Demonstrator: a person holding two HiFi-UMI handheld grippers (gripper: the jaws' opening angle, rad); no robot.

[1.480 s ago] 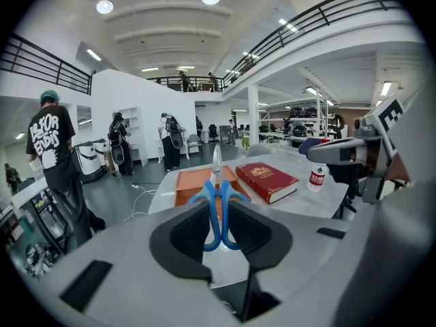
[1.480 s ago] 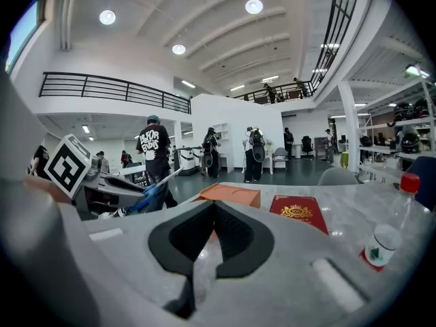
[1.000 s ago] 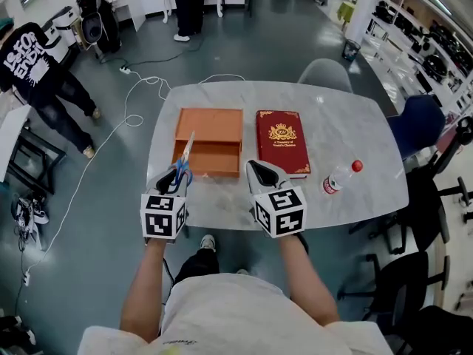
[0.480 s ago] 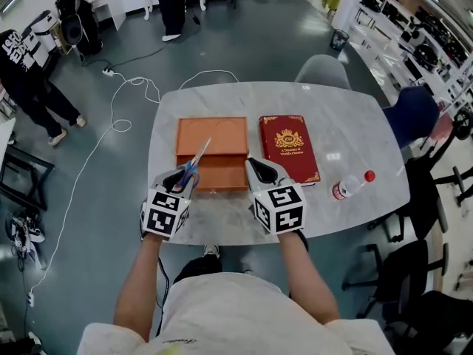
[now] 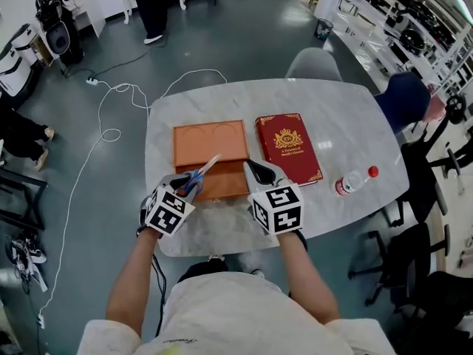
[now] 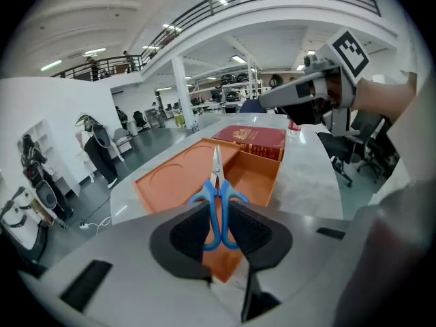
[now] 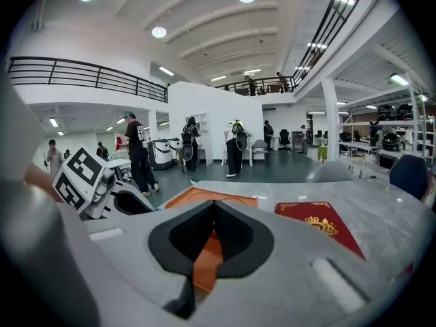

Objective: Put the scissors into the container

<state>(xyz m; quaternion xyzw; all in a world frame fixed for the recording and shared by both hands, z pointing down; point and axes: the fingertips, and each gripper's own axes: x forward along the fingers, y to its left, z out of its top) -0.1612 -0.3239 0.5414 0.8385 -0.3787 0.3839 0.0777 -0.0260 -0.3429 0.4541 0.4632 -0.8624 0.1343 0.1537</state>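
Note:
My left gripper (image 5: pixel 185 183) is shut on the blue handles of the scissors (image 5: pixel 202 173). Their steel blades point forward and to the right, over the front edge of the orange container (image 5: pixel 210 145). In the left gripper view the scissors (image 6: pixel 218 203) stand between the jaws, the tips above the container's (image 6: pixel 178 176) open compartment. My right gripper (image 5: pixel 256 171) is shut with nothing in it, just right of the container's front corner. In the right gripper view, the container (image 7: pixel 208 197) shows past the right gripper (image 7: pixel 213 211).
A red book (image 5: pixel 288 147) lies right of the container. A plastic bottle with a red cap (image 5: pixel 355 181) lies near the table's right edge. A chair (image 5: pixel 314 65) stands at the far side. Cables trail over the floor on the left.
My left gripper has carried the scissors right and forward, and the blades now reach over the container. The scissors tilt more to the right. The right gripper has hardly moved.

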